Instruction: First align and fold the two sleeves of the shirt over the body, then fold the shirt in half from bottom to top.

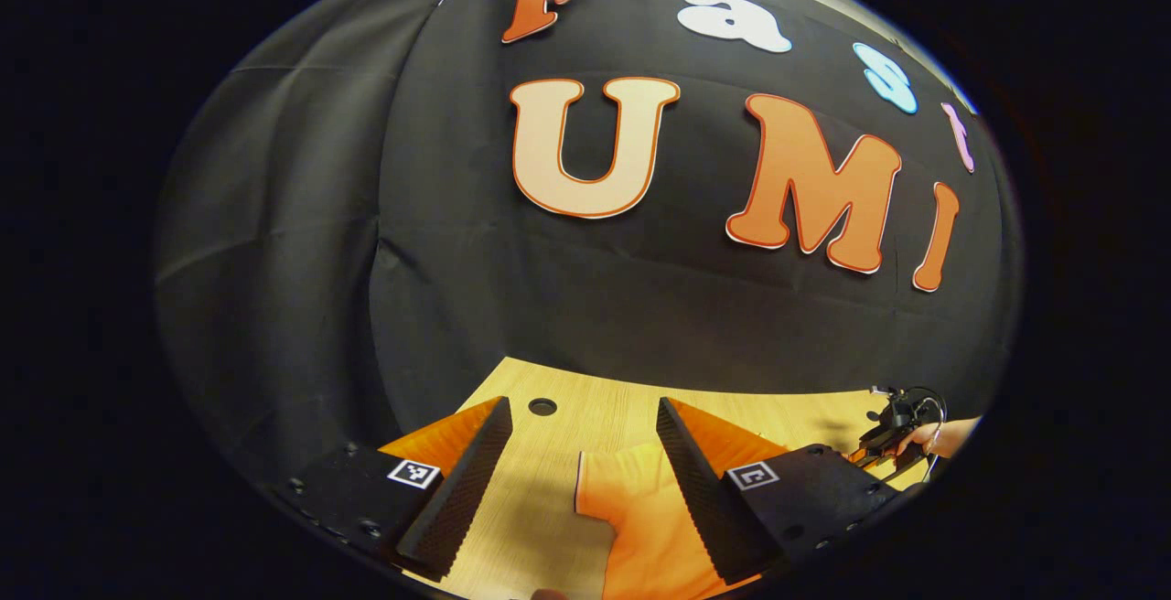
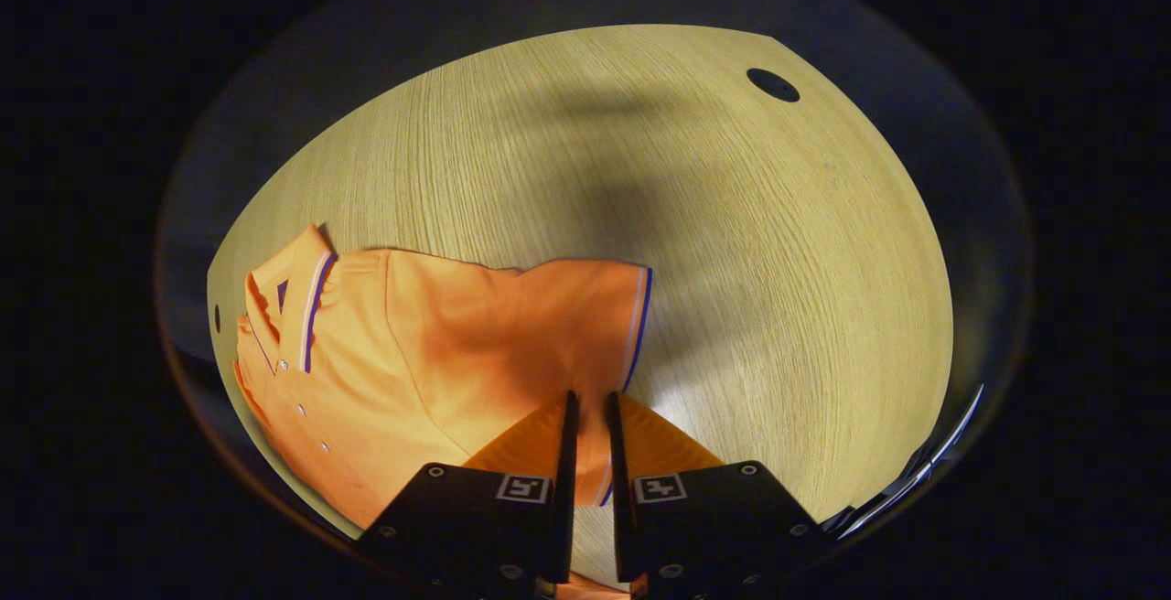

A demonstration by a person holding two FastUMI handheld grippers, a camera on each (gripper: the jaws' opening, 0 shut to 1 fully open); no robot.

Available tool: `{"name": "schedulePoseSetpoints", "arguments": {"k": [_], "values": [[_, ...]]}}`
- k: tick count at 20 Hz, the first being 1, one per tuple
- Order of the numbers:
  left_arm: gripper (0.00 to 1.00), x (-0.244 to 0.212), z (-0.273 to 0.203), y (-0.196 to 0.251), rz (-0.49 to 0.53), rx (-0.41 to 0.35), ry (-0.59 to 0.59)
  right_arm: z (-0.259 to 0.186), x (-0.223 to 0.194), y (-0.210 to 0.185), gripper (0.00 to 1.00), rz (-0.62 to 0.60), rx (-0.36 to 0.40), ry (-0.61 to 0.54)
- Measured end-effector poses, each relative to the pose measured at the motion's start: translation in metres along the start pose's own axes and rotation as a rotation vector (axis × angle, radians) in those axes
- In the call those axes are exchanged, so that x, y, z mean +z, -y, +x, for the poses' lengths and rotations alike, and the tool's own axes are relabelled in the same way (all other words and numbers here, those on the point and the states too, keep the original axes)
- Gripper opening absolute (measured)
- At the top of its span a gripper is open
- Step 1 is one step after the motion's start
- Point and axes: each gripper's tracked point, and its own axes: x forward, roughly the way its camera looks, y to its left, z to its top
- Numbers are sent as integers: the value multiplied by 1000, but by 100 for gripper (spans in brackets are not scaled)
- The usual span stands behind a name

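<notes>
Right claw is nearly pressed together, sitting right at the striped cuff of the sleeve — that's the grip you'd want for swinging the sleeve over the body, though whether cloth is actually caught in that thin gap, I can't tell. The orange shirt lies flat on the bench, collar off toward the far left of the right gripper view, buttons showing. Over in the left gripper view, the left claw hangs spread wide above the bench, holding nothing, poised over the shirt's other sleeve edge. Looks like the sleeve fold is the step in hand, with the bottom-to-top fold yet to do
</notes>
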Motion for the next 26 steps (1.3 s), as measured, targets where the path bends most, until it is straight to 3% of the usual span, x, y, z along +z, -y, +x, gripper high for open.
{"name": "schedulePoseSetpoints", "arguments": {"k": [8,9,11,12,15,17,18,19,26], "values": [[98,4,-4,-7,15,-8,15,-10,9,-10,19,-36,-5,71],[98,3,-4,-8,14,-9,14,-9,6,-11,1,-27,-1,82],[98,3,-5,-15,12,-4,12,-9,6,-5,5,-23,-13,68],[98,4,-6,-18,10,0,13,-11,8,-4,0,-19,-7,78],[98,1,-6,-24,2,3,11,-17,9,-15,1,24,96,83],[98,0,-4,-23,-5,0,8,-21,11,-17,62,72,140,89],[98,0,-4,-20,-7,-5,7,-22,10,-11,64,68,127,91],[98,0,-3,-17,-6,-11,7,-19,8,-4,76,63,103,89],[98,-3,1,-9,-3,-38,4,-1,-4,-6,77,35,-22,54]]}}
